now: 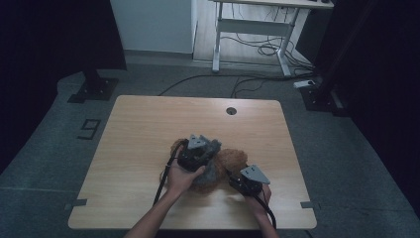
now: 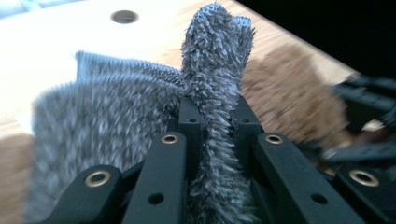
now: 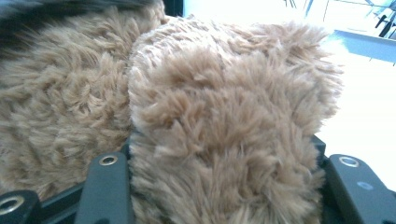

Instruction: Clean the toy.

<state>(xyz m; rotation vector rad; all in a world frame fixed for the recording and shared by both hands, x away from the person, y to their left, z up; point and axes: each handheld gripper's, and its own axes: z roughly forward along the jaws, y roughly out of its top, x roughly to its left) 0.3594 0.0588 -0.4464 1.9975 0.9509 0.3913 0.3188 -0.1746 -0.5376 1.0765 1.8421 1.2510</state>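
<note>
Grey fuzzy cloth (image 2: 215, 93) is pinched tight in our left gripper (image 1: 197, 156); the left gripper view shows a fold standing up between the jaws. Our right gripper (image 1: 246, 182) clamps a thick wad of brown furry cloth (image 3: 224, 126). From above, both cloths lie bunched near the tabletop's (image 1: 148, 129) front edge, forearms reaching in from below.

Fuzzy cloth (image 2: 212, 60): grey, uniform pile. Second fuzzy cloth (image 3: 224, 135): tan-brown, plain. Counter (image 1: 148, 124): light wood grain. Claw arms: black, brass-coloured rivets.
</note>
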